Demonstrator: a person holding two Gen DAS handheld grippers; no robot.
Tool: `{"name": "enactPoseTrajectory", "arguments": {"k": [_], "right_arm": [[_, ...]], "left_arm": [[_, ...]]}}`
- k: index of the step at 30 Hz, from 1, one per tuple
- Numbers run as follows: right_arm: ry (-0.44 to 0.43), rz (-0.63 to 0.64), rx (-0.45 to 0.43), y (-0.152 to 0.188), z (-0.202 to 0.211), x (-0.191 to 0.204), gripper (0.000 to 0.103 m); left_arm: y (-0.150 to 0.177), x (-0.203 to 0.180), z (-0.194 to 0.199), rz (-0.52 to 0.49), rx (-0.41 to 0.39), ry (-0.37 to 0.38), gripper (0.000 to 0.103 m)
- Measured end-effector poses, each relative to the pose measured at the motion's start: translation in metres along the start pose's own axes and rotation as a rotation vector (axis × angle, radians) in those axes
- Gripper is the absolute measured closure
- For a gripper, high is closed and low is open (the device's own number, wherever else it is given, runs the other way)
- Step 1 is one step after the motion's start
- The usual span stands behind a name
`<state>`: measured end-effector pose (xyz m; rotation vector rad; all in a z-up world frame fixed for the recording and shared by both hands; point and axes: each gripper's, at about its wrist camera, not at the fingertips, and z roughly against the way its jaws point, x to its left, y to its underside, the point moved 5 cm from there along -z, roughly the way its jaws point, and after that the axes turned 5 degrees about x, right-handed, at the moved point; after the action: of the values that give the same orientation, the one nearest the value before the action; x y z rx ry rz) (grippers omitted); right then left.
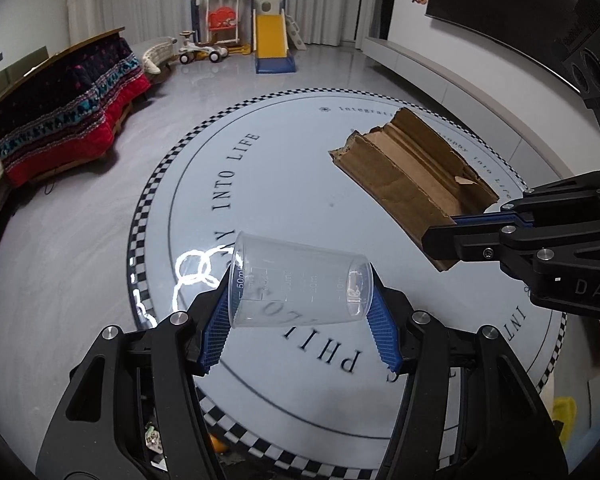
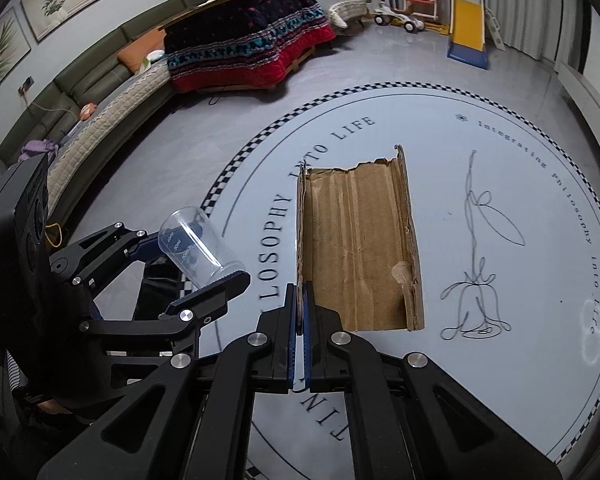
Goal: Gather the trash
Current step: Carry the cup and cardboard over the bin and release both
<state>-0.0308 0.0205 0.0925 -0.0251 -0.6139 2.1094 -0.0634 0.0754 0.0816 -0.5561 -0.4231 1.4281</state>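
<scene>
Both loaded above the round white desk (image 1: 300,200): left claw (image 1: 300,304) half-spread, clamping the clear plastic measuring cup (image 1: 300,284) end to end; right claw (image 2: 300,312) pinches the torn brown cardboard strip (image 2: 360,248) edge-on, ready for binning.

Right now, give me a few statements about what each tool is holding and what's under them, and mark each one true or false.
1. The left tool holds a clear cup. True.
2. The cup stands upright. False: it lies on its side between the pads, gripped at rim and base.
3. The right tool is shut on a piece of cardboard. True.
4. The cardboard lies flat on the mat. False: it is held by one edge above the mat.
5. The mat has a checkered border. True.
</scene>
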Motion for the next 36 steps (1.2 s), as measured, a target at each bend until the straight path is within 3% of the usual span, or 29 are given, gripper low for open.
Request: {"name": "enactPoseTrajectory", "arguments": {"k": [18,32,33,34,35,36], "right_arm": [[-0.113,0.232,0.074,0.021,-0.048,0.153,0.100],[-0.170,0.326,0.243,0.041,-0.130,0.253,0.098],[-0.155,0.319,0.267,0.041,-0.139,0.256,0.085],[-0.139,0.309,0.269,0.039,-0.144,0.257,0.072],[-0.124,0.302,0.257,0.038,-0.146,0.258,0.049],[-0.119,0.300,0.243,0.037,-0.146,0.259,0.046]], "left_arm": [[0.111,0.116,0.049,0.207,-0.020,-0.137,0.045],[0.224,0.200,0.042,0.451,0.105,-0.204,0.041],[0.232,0.206,0.037,0.465,0.140,-0.216,0.034],[0.238,0.210,0.035,0.477,0.163,-0.248,0.009],[0.242,0.214,0.035,0.487,0.167,-0.284,0.006],[0.246,0.218,0.036,0.495,0.166,-0.302,0.006]]}}
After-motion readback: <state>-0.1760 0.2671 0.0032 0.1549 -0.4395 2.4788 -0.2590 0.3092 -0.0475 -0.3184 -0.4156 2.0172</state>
